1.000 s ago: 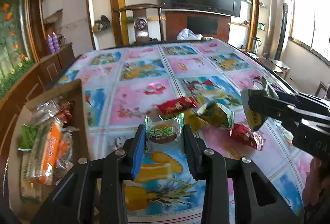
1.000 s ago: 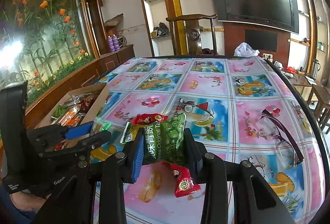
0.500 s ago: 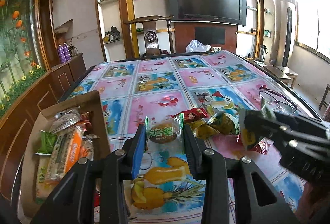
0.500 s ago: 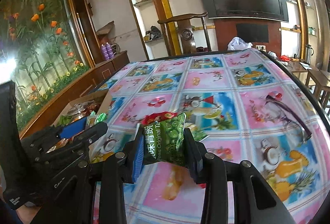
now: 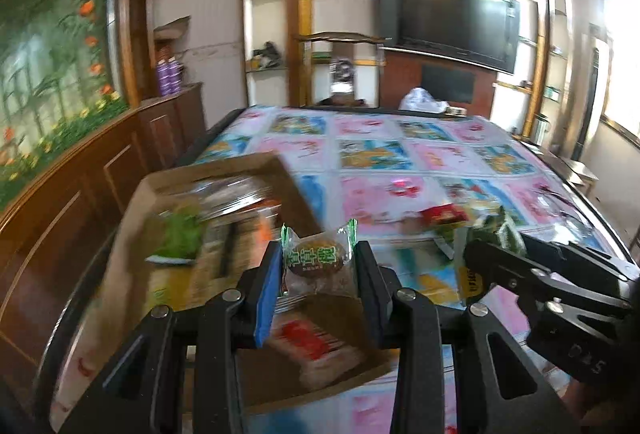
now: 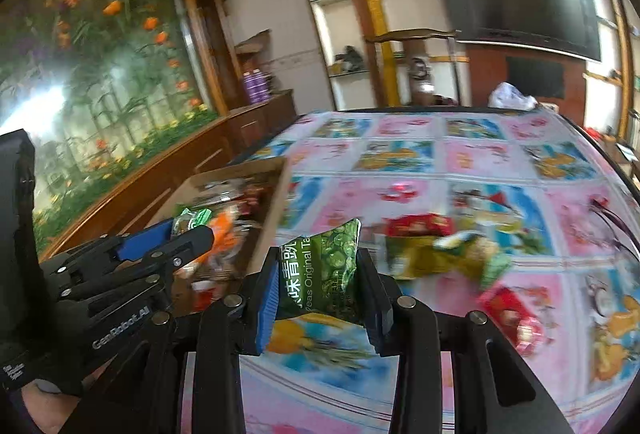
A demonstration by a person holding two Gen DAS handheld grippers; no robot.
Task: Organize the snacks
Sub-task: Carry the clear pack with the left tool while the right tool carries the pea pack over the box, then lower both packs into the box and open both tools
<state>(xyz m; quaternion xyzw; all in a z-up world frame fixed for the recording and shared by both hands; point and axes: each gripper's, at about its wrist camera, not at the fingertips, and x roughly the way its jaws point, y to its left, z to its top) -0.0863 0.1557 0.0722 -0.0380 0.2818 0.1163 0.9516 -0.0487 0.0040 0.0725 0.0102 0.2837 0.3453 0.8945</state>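
While left gripper (image 5: 316, 266) clamps a cake packet (image 5: 318, 263), right gripper (image 6: 318, 278) pinches "Peas Original" bag (image 6: 320, 274) — both firmly.

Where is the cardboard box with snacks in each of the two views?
Left wrist view: cardboard box at centre-left, under the left gripper.
Right wrist view: cardboard box at left of centre, beyond the left gripper.
Shared landmark: the television on the far wall, at upper right in both.

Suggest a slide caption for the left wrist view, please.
Left gripper carries a wrapped pastry over the cardboard snack box.
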